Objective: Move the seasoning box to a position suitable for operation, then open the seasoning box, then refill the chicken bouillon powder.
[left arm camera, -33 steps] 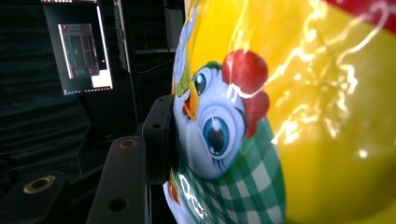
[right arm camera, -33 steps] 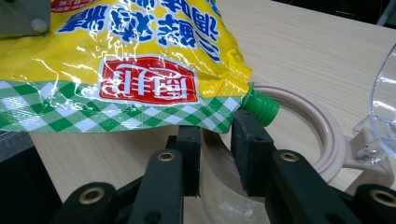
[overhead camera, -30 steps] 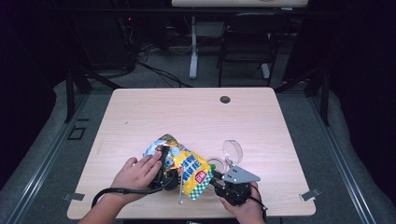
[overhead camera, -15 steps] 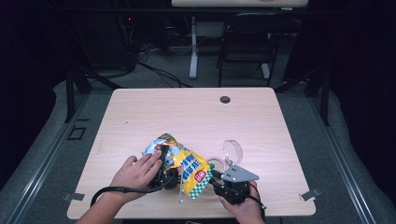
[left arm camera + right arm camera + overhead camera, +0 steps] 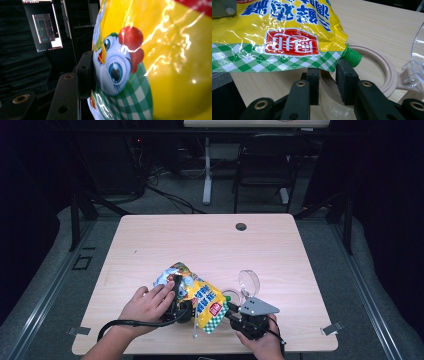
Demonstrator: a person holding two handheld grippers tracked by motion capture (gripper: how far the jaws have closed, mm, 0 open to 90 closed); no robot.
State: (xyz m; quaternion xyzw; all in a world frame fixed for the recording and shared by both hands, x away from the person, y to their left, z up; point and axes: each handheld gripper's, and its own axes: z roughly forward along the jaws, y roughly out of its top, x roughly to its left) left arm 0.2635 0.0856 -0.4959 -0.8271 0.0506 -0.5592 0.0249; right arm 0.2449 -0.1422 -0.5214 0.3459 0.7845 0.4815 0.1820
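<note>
A yellow pouch with green checks and a cartoon chick lies tilted near the table's front edge. My left gripper is shut on its body; in the left gripper view one black pad presses the pouch and the other jaw is hidden behind it. The pouch's green spout cap rests over the beige rim of a clear container. My right gripper is shut on that rim. The container's clear lid stands hinged open.
A black grommet hole sits near the far edge of the wooden table. The table's front edge runs just under both hands. A chair and desk legs stand beyond the table. A lit monitor glows in the dark background.
</note>
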